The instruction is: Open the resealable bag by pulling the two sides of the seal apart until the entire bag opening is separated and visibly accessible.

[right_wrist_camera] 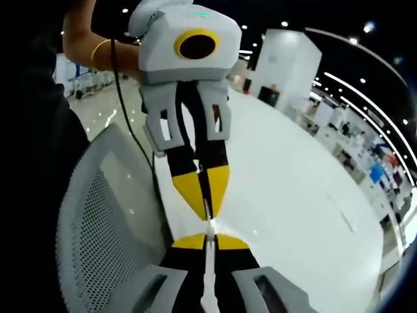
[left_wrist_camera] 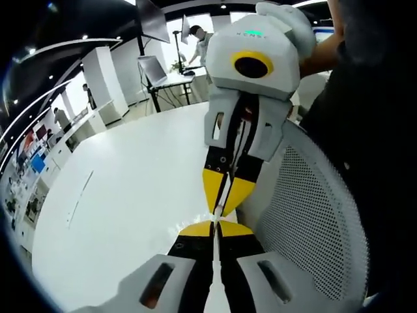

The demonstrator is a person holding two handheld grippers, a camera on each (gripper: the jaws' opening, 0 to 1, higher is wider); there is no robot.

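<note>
The resealable bag (left_wrist_camera: 214, 270) is thin and clear and shows edge-on as a pale strip. It runs between the jaws of my left gripper (left_wrist_camera: 215, 225), which is shut on it above the white table (left_wrist_camera: 130, 195). My right gripper (left_wrist_camera: 220, 206) reaches down from the top of the left gripper view, its yellow tips closed and meeting mine tip to tip on the bag. In the right gripper view the same strip of bag (right_wrist_camera: 208, 283) lies in my right gripper (right_wrist_camera: 210, 238), and my left gripper (right_wrist_camera: 207, 210) faces it, shut. The bag's seal and mouth are hidden.
A grey mesh chair back (left_wrist_camera: 313, 215) stands close beside the grippers at the table's edge (right_wrist_camera: 98, 222). A person's bare arm (right_wrist_camera: 91, 49) holds one gripper. Desks, a monitor (left_wrist_camera: 151, 68) and people stand in the office beyond.
</note>
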